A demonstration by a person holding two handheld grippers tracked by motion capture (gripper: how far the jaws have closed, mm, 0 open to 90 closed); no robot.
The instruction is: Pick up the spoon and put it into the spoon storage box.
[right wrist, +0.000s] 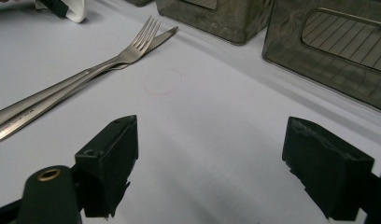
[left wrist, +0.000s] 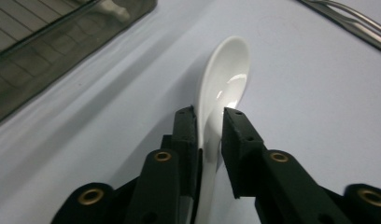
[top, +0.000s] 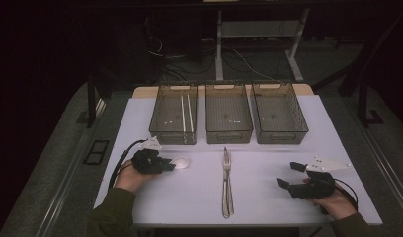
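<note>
A white ceramic spoon (top: pixel 181 162) lies on the white table at the left, its bowl (left wrist: pixel 226 79) pointing away from my left gripper (left wrist: pixel 209 121). The two black jaws of the left gripper (top: pixel 170 165) stand on either side of the spoon's neck and press on it. A steel fork (top: pixel 226 163) and a knife (top: pixel 229 195) lie side by side in the middle of the table. At the right, my right gripper (top: pixel 289 175) rests low over bare table, open with nothing between its jaws (right wrist: pixel 209 140). In the right gripper view the fork (right wrist: pixel 137 44) lies off to the left.
Three dark see-through bins stand in a row at the back: left (top: pixel 162 126), middle (top: pixel 228 134), right (top: pixel 280 136). The left one holds two pale chopsticks (top: pixel 186 116). The table's front edge (top: pixel 239 223) is close to the person's forearms.
</note>
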